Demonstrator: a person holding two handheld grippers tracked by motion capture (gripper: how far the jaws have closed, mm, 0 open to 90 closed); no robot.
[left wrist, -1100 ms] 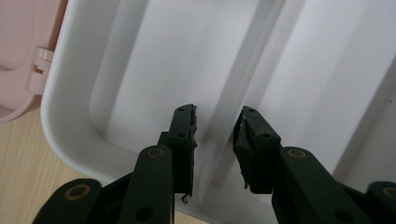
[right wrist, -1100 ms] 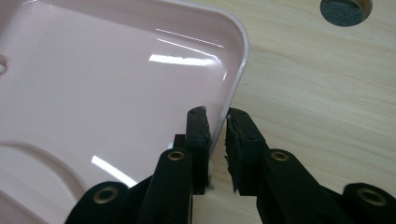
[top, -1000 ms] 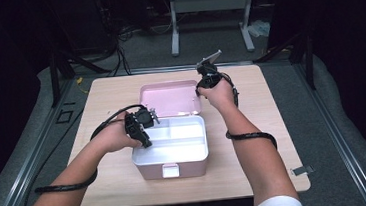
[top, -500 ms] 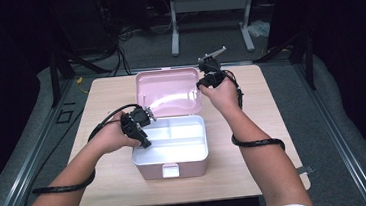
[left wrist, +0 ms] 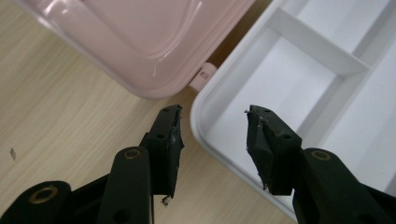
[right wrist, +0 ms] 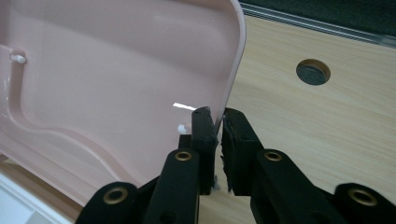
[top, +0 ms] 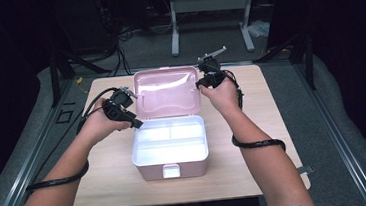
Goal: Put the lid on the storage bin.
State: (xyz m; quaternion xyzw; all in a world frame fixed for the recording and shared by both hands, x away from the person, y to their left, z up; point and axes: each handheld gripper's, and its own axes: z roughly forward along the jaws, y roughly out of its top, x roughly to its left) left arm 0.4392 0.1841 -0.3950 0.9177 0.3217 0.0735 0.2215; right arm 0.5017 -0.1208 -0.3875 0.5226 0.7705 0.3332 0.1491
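Observation:
A pink box stands mid-table with a white divided tray in it. Its pink lid is raised at the back. My right gripper is shut on the lid's right edge; the right gripper view shows the thin lid rim pinched between the pads of this gripper. My left gripper hovers at the box's rear left corner. Its jaws have just been opening and now stand apart. They hold nothing in the left gripper view, above the tray's corner rim and the hinge.
The wooden table has bare wood on both sides of the box and a round cable hole right of the lid. Metal rails and a dark floor surround the table. Cables trail from both forearms.
The right gripper has swung the lid up from a low tilt to nearly upright. The left gripper has drawn back and to the left from the tray, its jaws spreading.

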